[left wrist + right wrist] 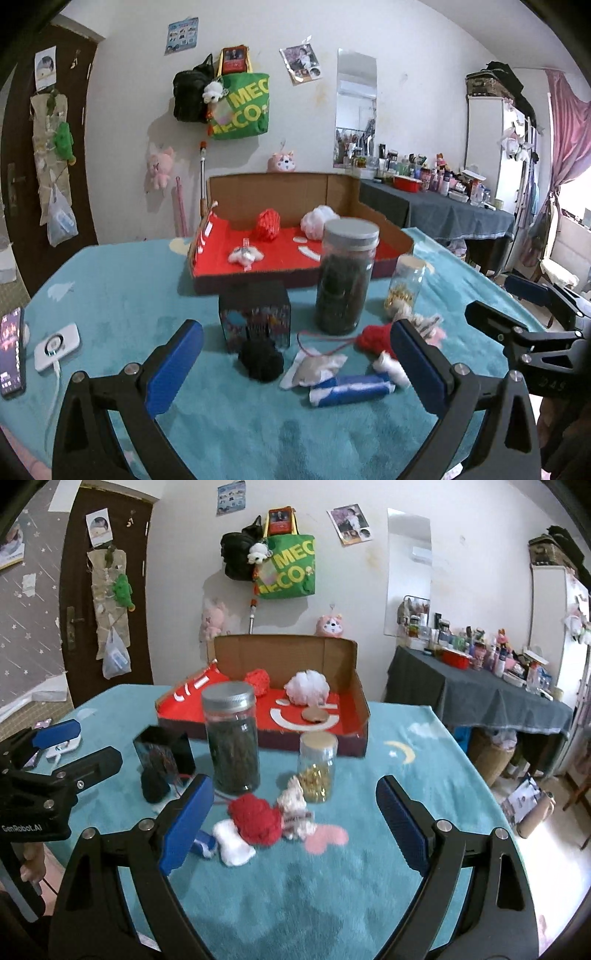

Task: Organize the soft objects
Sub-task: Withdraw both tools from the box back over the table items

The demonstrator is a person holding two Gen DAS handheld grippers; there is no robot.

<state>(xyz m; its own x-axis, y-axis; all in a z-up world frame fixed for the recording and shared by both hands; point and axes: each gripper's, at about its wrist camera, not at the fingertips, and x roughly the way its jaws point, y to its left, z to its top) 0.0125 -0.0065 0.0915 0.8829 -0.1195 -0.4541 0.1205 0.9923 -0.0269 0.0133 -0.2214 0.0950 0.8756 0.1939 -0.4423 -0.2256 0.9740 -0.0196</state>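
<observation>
My left gripper (295, 362) is open and empty above the teal tablecloth. Between its fingers lie a black pompom (261, 360), a grey-white pouch (314, 369) and a blue-and-white soft roll (351, 389). A red yarn ball (375, 338) lies near its right finger. My right gripper (295, 819) is open and empty. The red yarn ball (255, 819), a white soft piece (232, 843) and a small white plush (295, 810) lie between its fingers. The red-lined cardboard box (214, 258) holds a red ball (269, 224), a white puff (318, 218) and a small white plush (244, 255).
A tall jar of dark material (347, 277), a small jar of gold bits (404, 286) and a black printed box (255, 317) stand in front of the cardboard box. A phone (11, 354) and a white charger (57, 345) lie at the left. A cluttered dresser (480, 694) stands at the right.
</observation>
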